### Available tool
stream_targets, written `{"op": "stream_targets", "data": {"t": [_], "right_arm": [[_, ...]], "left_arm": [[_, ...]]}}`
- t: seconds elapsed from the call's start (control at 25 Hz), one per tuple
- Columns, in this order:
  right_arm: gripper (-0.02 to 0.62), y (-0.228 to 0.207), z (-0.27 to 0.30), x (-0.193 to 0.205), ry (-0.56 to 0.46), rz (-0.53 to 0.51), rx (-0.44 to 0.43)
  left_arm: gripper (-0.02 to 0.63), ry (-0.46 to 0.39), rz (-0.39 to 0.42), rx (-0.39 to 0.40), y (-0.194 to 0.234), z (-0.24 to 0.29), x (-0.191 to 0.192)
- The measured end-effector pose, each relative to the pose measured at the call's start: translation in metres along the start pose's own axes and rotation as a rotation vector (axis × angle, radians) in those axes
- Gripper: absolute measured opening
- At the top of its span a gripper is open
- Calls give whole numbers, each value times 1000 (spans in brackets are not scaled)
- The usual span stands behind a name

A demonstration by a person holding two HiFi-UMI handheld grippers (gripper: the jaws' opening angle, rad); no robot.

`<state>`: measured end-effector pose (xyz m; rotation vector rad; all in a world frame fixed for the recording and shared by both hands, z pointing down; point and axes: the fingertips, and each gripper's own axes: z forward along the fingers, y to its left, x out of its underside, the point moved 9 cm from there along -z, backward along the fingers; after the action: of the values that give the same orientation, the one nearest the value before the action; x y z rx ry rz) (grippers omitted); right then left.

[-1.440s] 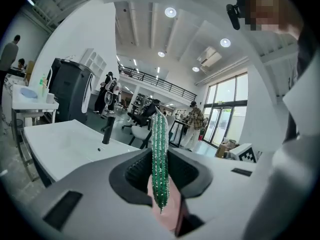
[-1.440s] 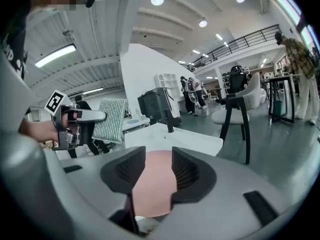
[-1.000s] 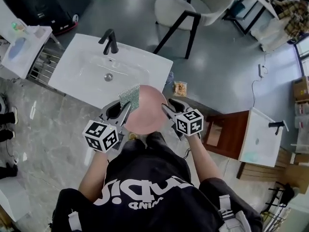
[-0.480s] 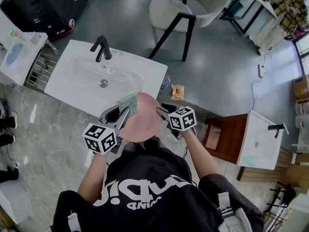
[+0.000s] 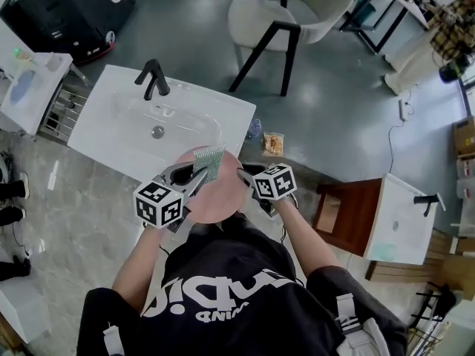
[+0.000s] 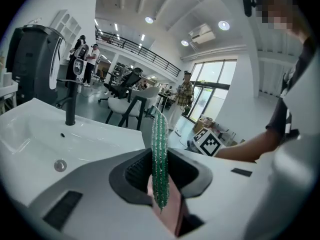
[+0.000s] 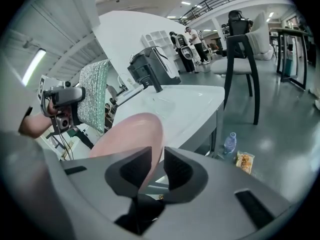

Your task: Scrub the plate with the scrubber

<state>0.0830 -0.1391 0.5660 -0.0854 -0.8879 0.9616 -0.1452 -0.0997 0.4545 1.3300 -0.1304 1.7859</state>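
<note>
The pink plate (image 5: 220, 193) hangs tilted at the sink's front edge, between my two grippers. My left gripper (image 5: 194, 175) is shut on the green mesh scrubber (image 5: 208, 160), which lies over the plate's far rim. In the left gripper view the scrubber (image 6: 160, 154) stands edge-on between the jaws, with a pink strip beside it low down. My right gripper (image 5: 243, 176) is at the plate's right rim. In the right gripper view the plate (image 7: 127, 134) runs between the closing jaws; one pad touches it and a thin gap shows at the other.
A white sink (image 5: 122, 121) with a black tap (image 5: 152, 78) stands ahead. On the floor to its right lie a bottle (image 5: 254, 128) and a snack packet (image 5: 272, 143). A chair (image 5: 289, 13) stands behind, a brown stand (image 5: 338, 206) and a second basin (image 5: 401, 213) to the right.
Both grippers and the plate have drawn in toward the sink's front edge. The scrubber has shifted right, further onto the plate. The right gripper has come closer to the rim.
</note>
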Motion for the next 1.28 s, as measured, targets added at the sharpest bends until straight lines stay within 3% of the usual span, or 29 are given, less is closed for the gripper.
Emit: {"op": "stream_targets", "data": {"t": [0.32, 0.56, 0.68, 1.28], "right_arm": [[65, 0, 5, -2, 10, 58, 1], [29, 1, 6, -6, 12, 55, 64], [28, 3, 6, -7, 16, 40, 77], [28, 2, 9, -2, 2, 178, 91]], "left_arm": [[95, 242, 59, 133, 11, 50, 11], [95, 415, 75, 167, 18, 85, 25], [95, 442, 64, 149, 21, 96, 26], [94, 530, 120, 37, 47, 127, 41]]}}
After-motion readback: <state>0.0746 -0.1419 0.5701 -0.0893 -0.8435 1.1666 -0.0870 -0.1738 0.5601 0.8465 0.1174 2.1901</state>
